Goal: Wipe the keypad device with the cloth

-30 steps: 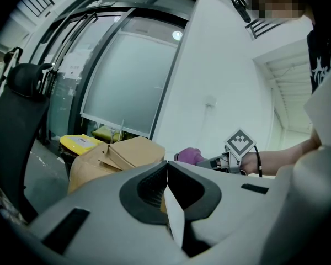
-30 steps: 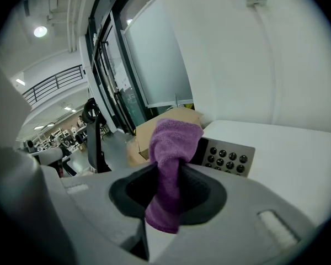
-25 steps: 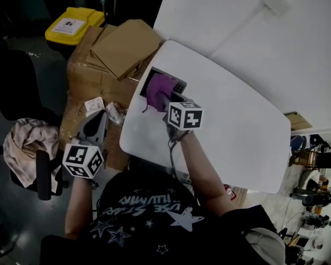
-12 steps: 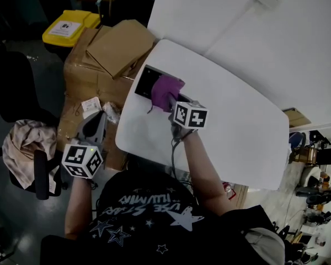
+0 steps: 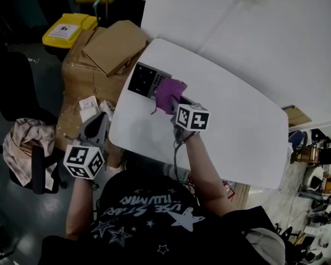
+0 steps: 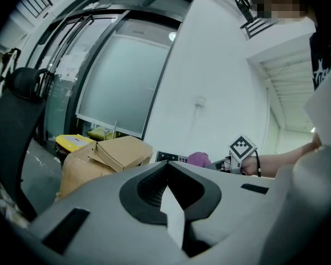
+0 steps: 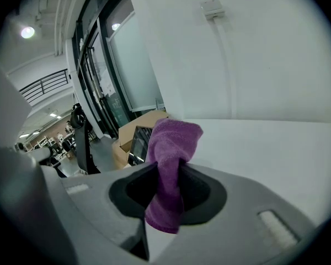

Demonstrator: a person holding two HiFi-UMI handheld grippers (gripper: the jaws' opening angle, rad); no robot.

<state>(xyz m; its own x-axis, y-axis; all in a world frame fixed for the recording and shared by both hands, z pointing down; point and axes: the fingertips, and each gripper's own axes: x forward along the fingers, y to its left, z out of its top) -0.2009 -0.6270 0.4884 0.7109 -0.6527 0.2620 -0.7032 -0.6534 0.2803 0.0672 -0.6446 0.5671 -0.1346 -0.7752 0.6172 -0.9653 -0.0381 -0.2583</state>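
Observation:
The keypad device (image 5: 144, 79), a dark slab with a screen and grey keys, lies at the far left corner of the white table (image 5: 237, 126). My right gripper (image 5: 174, 101) is shut on the purple cloth (image 5: 169, 93), which rests against the device's right end. In the right gripper view the cloth (image 7: 170, 148) hangs bunched between the jaws, with the device (image 7: 139, 142) just beyond it. My left gripper (image 5: 95, 127) hangs off the table's left side, shut and holding nothing. Its view shows the device (image 6: 171, 157) and the cloth (image 6: 198, 159) from afar.
Cardboard boxes (image 5: 107, 48) stand against the table's left edge, with a yellow bin (image 5: 71, 27) behind them. A chair draped with fabric (image 5: 25, 148) is at the far left. A white wall panel (image 5: 254, 26) rises behind the table.
The right gripper has drawn the cloth rightward across the device, from over its screen to its right end. The screen and keys now show. The left gripper has stayed put.

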